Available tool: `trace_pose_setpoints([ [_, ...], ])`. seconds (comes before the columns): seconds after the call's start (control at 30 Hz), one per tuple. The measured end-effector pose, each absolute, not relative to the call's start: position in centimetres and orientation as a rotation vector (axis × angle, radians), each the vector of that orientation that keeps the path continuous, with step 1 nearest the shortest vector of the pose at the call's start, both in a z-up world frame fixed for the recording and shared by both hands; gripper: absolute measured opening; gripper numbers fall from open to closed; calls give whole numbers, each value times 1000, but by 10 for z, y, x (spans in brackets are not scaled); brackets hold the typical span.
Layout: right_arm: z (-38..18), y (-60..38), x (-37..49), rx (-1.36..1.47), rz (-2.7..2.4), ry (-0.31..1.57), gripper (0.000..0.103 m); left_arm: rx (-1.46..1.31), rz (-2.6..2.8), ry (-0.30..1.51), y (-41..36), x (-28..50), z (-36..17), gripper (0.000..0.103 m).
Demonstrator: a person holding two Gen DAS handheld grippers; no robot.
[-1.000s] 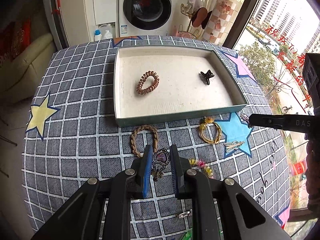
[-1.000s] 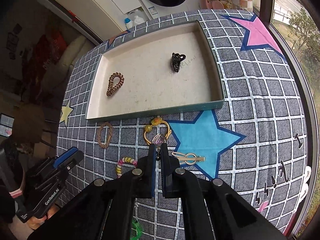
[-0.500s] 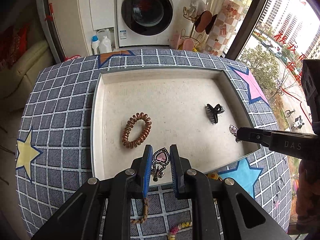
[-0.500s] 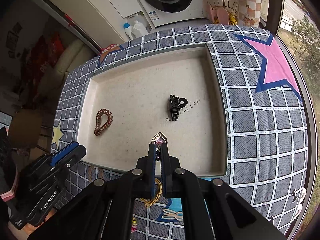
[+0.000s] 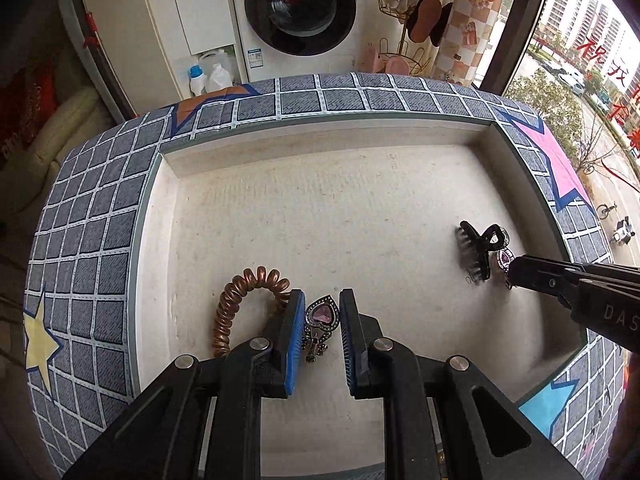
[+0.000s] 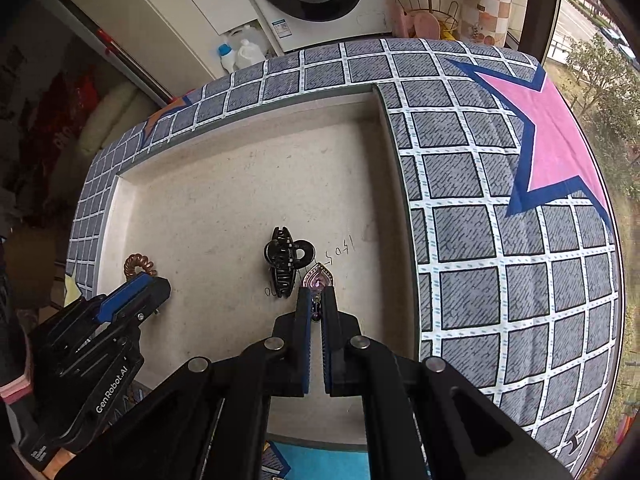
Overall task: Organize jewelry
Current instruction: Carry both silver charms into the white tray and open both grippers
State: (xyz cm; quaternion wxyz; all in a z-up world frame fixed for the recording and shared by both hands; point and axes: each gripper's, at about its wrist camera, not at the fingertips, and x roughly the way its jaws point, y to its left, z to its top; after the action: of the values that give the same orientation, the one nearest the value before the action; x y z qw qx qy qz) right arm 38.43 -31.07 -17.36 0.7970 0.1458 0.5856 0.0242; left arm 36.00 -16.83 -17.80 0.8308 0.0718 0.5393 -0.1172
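Currently left hand-held gripper is gripping a heart pendant over the tray, beside the spiral hair tie. Right hand-held gripper is pinching a second pendant next to the black claw clip.

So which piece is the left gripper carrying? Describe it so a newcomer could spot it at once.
Start at the shallow cream tray on the checked cloth. Near its front edge, just right of the coiled copper hair tie, the left gripper holds a dark metal clip with a pink heart stone. The right gripper's similar piece sits by the black claw clip.
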Motion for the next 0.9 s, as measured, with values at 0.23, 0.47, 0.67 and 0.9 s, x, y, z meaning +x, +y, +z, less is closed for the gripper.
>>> trace_pose_setpoints([
  [0.23, -178, -309, 385, 299, 57, 1258, 6, 224, -232, 1114, -176, 359, -181, 30],
  [0.47, -177, -314, 383, 352, 63, 1262, 6, 224, -218, 1126, -174, 358, -178, 31],
  [0.67, -173, -321, 379, 415, 70, 1252, 23, 227, -236, 1141, -174, 356, -177, 31],
  [0.9, -156, -321, 374, 451, 81, 1215, 25, 208, -238, 1111, -170, 354, -162, 76],
])
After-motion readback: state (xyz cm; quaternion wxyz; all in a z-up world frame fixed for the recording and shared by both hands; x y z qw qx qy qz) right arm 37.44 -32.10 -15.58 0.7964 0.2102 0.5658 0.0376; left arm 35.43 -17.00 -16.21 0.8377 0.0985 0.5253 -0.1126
